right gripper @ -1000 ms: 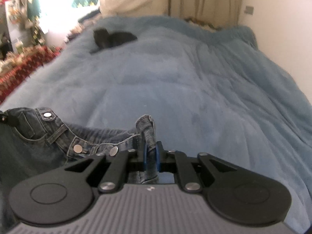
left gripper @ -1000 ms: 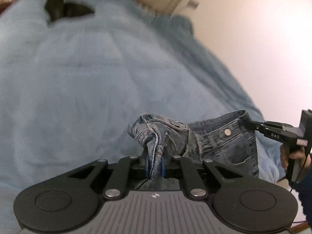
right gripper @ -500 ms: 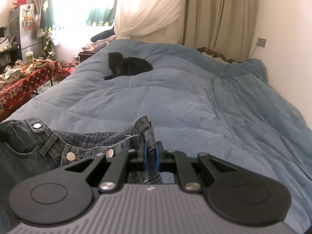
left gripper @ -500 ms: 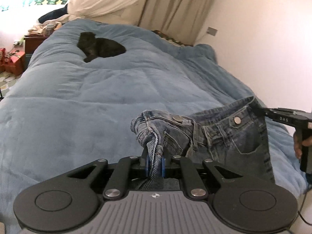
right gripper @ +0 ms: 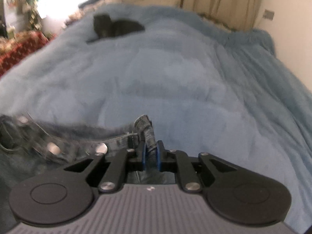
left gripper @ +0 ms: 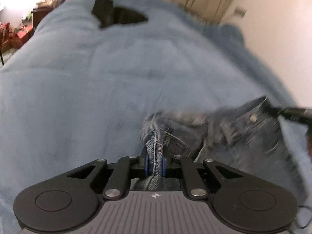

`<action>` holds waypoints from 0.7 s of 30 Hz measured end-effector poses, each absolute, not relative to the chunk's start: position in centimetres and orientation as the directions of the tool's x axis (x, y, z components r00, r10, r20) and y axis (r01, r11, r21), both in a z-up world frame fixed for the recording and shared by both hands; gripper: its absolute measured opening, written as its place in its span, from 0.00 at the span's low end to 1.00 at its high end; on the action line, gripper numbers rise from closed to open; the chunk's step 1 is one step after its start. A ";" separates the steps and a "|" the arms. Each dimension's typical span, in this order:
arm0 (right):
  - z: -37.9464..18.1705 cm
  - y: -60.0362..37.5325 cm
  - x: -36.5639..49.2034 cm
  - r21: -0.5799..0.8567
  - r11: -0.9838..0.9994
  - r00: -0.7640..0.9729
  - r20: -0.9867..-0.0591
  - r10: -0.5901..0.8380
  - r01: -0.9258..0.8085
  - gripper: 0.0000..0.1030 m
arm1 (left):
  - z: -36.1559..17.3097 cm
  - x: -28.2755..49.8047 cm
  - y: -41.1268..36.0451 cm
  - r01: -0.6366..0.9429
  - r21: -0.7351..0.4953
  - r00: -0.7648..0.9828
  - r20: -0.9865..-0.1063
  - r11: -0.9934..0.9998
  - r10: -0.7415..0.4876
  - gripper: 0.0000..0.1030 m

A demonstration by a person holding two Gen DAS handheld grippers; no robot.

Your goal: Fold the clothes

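Dark blue jeans (left gripper: 243, 134) hang blurred above the bed, waistband stretched sideways, silver buttons showing.

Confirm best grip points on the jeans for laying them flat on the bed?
The waistband's two ends, approached from the near edge. The left gripper and right gripper each pinch one end of the jeans, so the waistband spans between them over the blue duvet.
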State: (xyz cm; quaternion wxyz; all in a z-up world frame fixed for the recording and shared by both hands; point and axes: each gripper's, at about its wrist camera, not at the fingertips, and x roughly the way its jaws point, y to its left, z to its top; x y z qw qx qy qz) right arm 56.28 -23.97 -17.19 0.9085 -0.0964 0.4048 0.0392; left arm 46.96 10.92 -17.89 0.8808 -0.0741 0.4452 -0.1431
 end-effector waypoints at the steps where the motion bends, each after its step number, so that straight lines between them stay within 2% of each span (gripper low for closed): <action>1: -18.3 -23.9 56.4 -0.165 0.975 0.657 -0.753 -0.028 -0.147 0.19 | -18.8 47.0 11.0 0.177 -0.255 0.548 -0.776 0.950 -0.311 0.15; 3: -20.0 -24.2 56.3 -0.186 0.973 0.643 -0.764 -0.057 -0.135 0.24 | -19.6 46.9 11.3 0.161 -0.277 0.528 -0.787 0.947 -0.320 0.17; 5: -20.1 -24.6 55.9 -0.174 0.977 0.650 -0.758 -0.053 -0.123 0.30 | -19.4 46.6 11.5 0.149 -0.272 0.521 -0.795 0.951 -0.309 0.28; 7: -19.5 -25.0 55.5 -0.165 0.980 0.654 -0.755 -0.053 -0.112 0.45 | -18.6 46.0 12.0 0.137 -0.273 0.529 -0.792 0.952 -0.304 0.34; 8: -19.0 -25.2 55.2 -0.157 0.981 0.657 -0.752 -0.046 -0.110 0.47 | -18.1 45.6 12.2 0.133 -0.279 0.536 -0.787 0.951 -0.306 0.36; 10: -17.7 -25.9 54.3 -0.136 0.985 0.665 -0.746 -0.031 -0.107 0.57 | -17.0 44.6 12.7 0.130 -0.286 0.551 -0.775 0.950 -0.308 0.37; 14: -14.8 -27.1 50.4 -0.108 0.988 0.682 -0.731 -0.005 -0.109 0.69 | -15.0 41.5 13.0 0.148 -0.245 0.578 -0.765 0.958 -0.285 0.37; 16: -13.4 -27.6 47.7 -0.113 0.986 0.689 -0.724 0.000 -0.119 0.80 | -14.3 40.1 13.1 0.160 -0.221 0.585 -0.763 0.962 -0.273 0.37; 21: -10.3 -28.7 39.3 -0.115 0.984 0.700 -0.714 0.016 -0.139 0.89 | -12.5 35.5 13.2 0.161 -0.214 0.584 -0.767 0.964 -0.268 0.37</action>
